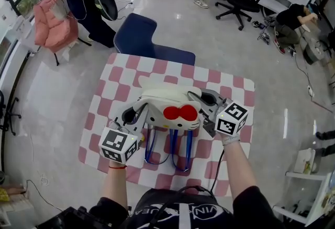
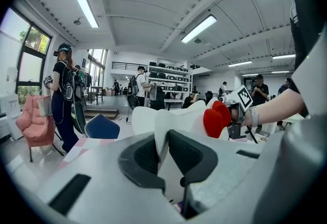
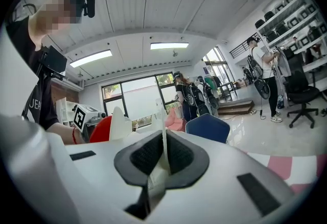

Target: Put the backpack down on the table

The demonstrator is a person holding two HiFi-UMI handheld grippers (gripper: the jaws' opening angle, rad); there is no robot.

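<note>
**Head view.** The white cat-face backpack is the reference point. It sits over the middle of the table, which carries a pink-and-white checked cloth. You cannot tell from this view whether its base rests on the cloth or hangs just above it. A red bow marks the side of the backpack nearest you, and blue straps run from under the backpack toward you across the cloth. Your left gripper meets the backpack's left flank. Your right gripper meets its right flank. A blue chair stands beyond the backpack, at the far edge of the table.

**Left gripper view.** The left gripper has its two dark pads pressed together on a fold of white backpack material, with no gap beside the fold. The red bow shows to the right of the fold. The marker cube of the right gripper appears behind the bow.

**Right gripper view.** The right gripper is clamped on a thin white edge of the backpack, which stands upright between the pads. The red bow lies to the left of that edge, with the left gripper's marker cube beyond it. The blue chair shows to the right of the edge.
</note>
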